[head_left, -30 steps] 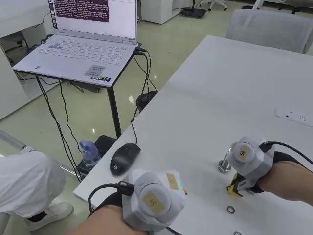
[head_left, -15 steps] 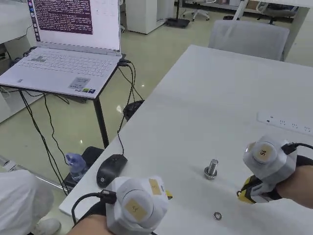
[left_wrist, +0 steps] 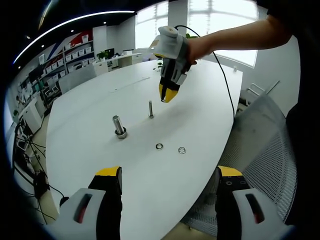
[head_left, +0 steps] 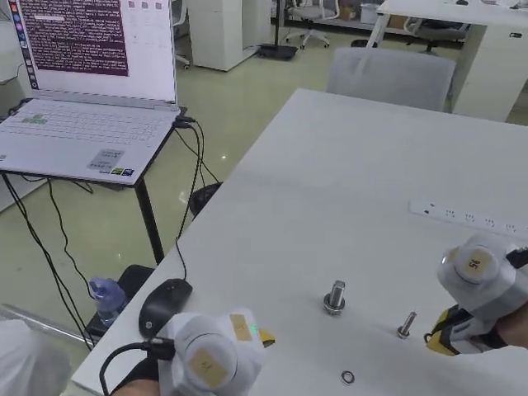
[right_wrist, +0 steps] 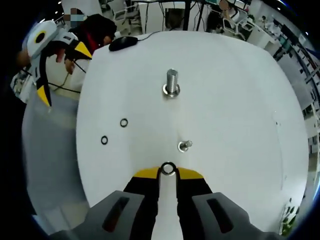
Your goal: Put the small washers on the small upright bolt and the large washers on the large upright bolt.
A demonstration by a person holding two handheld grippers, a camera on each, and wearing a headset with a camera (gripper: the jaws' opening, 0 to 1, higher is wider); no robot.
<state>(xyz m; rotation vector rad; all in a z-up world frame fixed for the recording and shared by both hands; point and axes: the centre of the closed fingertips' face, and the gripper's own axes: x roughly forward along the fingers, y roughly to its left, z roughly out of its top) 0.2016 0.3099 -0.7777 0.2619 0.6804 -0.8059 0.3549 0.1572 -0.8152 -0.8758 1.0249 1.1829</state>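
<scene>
The large upright bolt (head_left: pixel 334 297) and the thin small bolt (head_left: pixel 405 325) stand on the white table (head_left: pixel 363 190). My right gripper (head_left: pixel 441 341) hovers just right of the small bolt. In the right gripper view it (right_wrist: pixel 168 173) is shut on a washer (right_wrist: pixel 168 163), right before the small bolt (right_wrist: pixel 184 145), with the large bolt (right_wrist: pixel 171 82) farther off. Two loose washers (right_wrist: pixel 123 122) (right_wrist: pixel 104 140) lie flat to the left. My left gripper (left_wrist: pixel 168 175) is open and holds nothing, near the table's front edge (head_left: pixel 257 340).
A black mouse (head_left: pixel 163 302) lies at the table's near left corner. A white power strip (head_left: pixel 470 216) sits at the far right. Beside the table a laptop (head_left: pixel 82 124) rests on a stand with cables, and a grey chair (head_left: pixel 388 74) is at the far end.
My right gripper has moved right, away from the large bolt, and the small bolt has come out from behind it. The head camera has swung right. The left gripper stays low at the edge.
</scene>
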